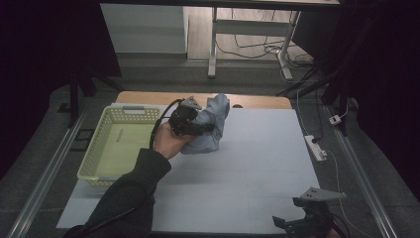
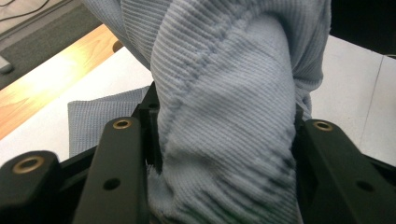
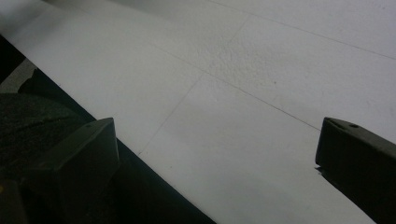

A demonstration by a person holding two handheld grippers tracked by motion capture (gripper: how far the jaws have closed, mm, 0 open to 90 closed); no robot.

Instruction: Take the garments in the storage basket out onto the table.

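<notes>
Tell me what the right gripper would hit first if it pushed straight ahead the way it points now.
Probably just the white table cover: the right gripper, jaws wide apart, looks down along bare surface with nothing in between, though depth is hard to judge.
</notes>
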